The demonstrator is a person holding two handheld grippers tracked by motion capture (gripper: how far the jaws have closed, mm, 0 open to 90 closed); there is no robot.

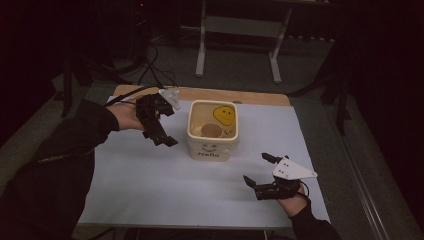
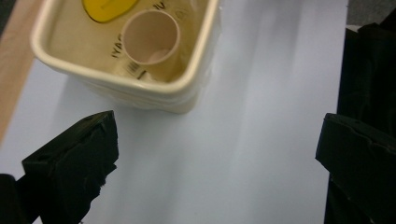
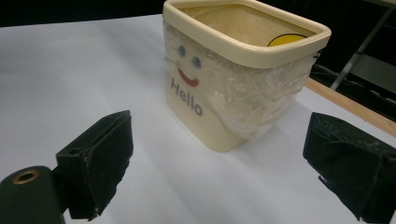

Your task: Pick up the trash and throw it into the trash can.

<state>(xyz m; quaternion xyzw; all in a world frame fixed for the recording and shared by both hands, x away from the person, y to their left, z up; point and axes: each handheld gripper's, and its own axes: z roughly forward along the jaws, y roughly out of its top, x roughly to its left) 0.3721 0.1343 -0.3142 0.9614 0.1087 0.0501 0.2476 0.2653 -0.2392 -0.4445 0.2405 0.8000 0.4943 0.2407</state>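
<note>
The cream tub (image 1: pixel 213 131) stands mid-table with a small cup (image 1: pixel 211 131) inside it. The left gripper (image 1: pixel 161 131) hangs just left of the tub, angled down, jaws spread and empty. The right gripper (image 1: pixel 259 169) rests lower at the near right, pointing left, jaws likewise apart.

Black two-jaw left gripper (image 1: pixel 159 124) and right gripper (image 1: pixel 261 170) each carry a grey three-cornered plate and trailing black cable; the person wears dark long sleeves (image 1: pixel 75 135)
</note>
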